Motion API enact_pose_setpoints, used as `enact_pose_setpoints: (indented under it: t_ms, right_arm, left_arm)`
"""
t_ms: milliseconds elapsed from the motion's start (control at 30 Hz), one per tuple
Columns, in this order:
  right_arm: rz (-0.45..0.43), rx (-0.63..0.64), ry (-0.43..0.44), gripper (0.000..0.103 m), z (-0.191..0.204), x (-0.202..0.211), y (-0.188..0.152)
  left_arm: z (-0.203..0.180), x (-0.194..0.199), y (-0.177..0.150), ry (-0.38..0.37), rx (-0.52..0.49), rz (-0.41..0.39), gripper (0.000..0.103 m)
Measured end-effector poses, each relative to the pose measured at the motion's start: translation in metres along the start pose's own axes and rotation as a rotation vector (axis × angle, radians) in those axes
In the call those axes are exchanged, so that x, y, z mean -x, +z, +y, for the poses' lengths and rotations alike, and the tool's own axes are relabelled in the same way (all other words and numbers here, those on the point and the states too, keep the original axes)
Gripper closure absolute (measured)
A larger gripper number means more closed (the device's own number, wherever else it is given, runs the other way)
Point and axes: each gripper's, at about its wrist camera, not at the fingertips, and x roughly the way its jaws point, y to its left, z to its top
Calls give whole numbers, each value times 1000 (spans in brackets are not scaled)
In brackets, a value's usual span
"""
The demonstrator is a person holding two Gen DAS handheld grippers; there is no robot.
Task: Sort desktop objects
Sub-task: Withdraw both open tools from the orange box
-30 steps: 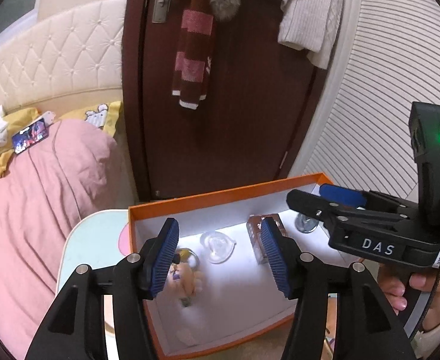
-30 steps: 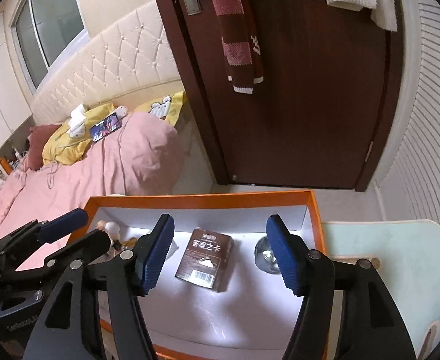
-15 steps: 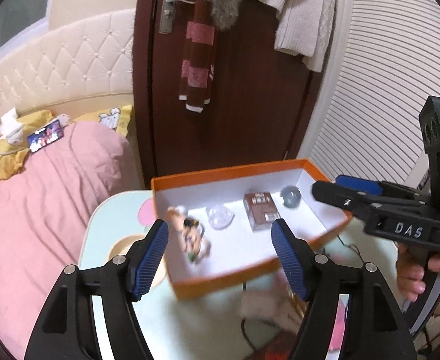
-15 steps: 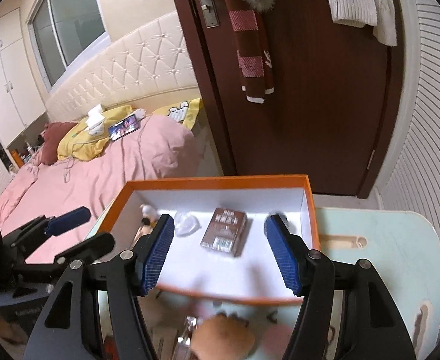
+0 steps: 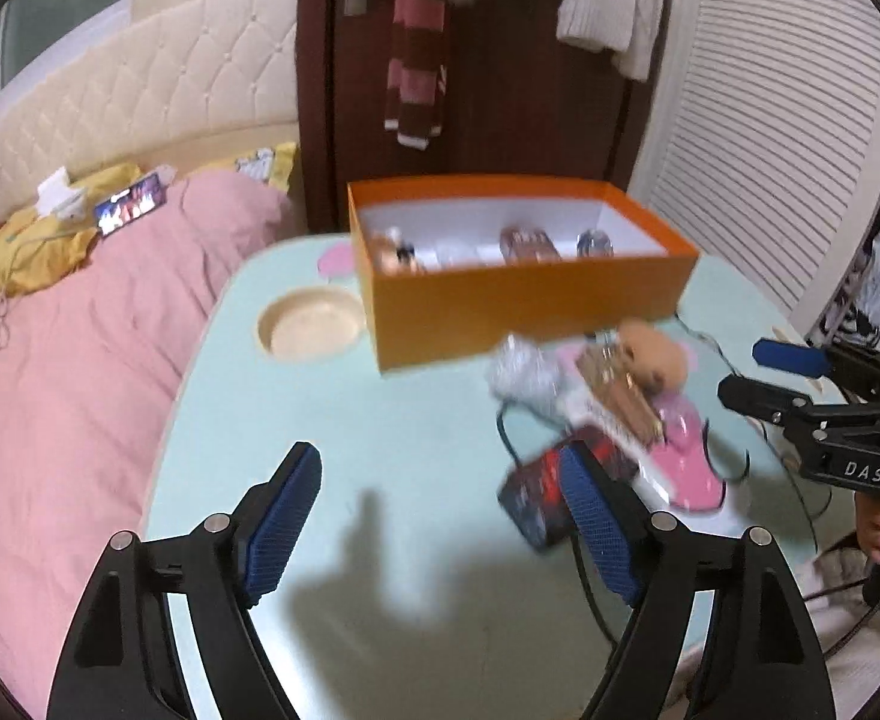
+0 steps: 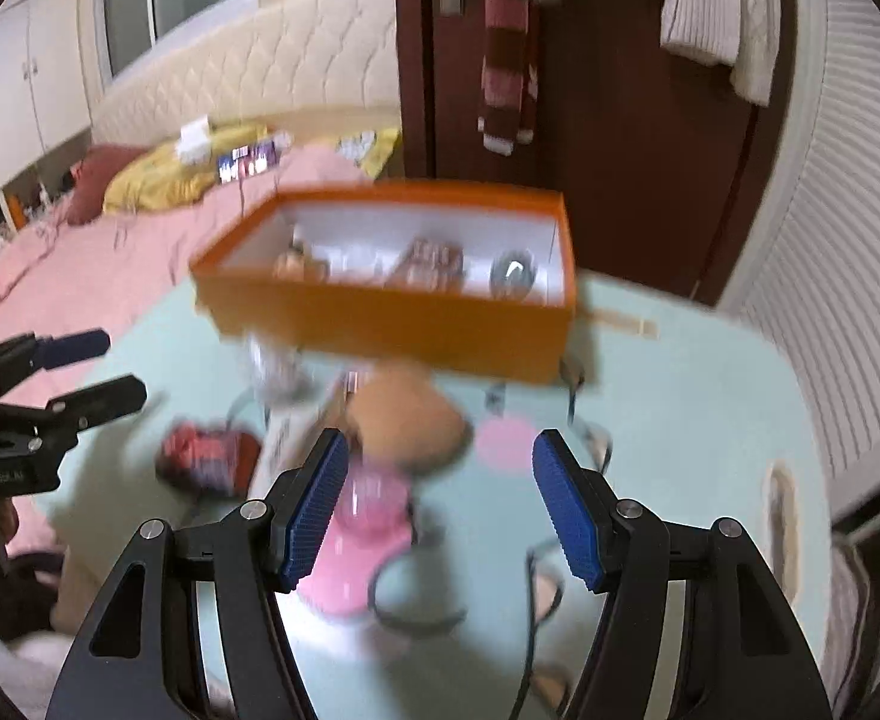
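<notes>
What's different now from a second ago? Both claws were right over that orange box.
Both grippers have pulled back from the orange box, so a pile of loose things on the table in front of it now shows. The left gripper has its jaws opening, with nothing between them; the right gripper stays open and empty. The box's contents look unchanged.
</notes>
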Motion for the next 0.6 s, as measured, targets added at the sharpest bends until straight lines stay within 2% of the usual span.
enact_pose_setpoints:
  t_ms: [133, 233, 267, 300, 367, 533, 600]
  right_arm:
    - [67, -52, -4, 38, -3, -8, -23]
    - [102, -46, -47, 38, -1, -15, -34]
    - [93, -36, -54, 33, 1, -16, -38]
    - [93, -31, -59, 28, 2, -16, -38]
    - [81, -35, -60, 22, 2, -17, -40]
    - [75, -44, -61, 13, -1, -19, -42]
    - [80, -48, -62, 1, -2, -22, -42]
  left_arm:
    - [-8, -2, -17, 19, -22, 22, 22]
    - [-11, -12, -25, 55, -51, 43, 22]
    - [-10, -16, -26, 59, -47, 55, 19]
    - [-9, -21, -27, 62, -43, 66, 10]
    - [-8, -26, -28, 71, -38, 60, 1]
    - [-8, -27, -28, 62, -53, 23, 1]
    - [-7, -28, -29, 60, -54, 13, 1]
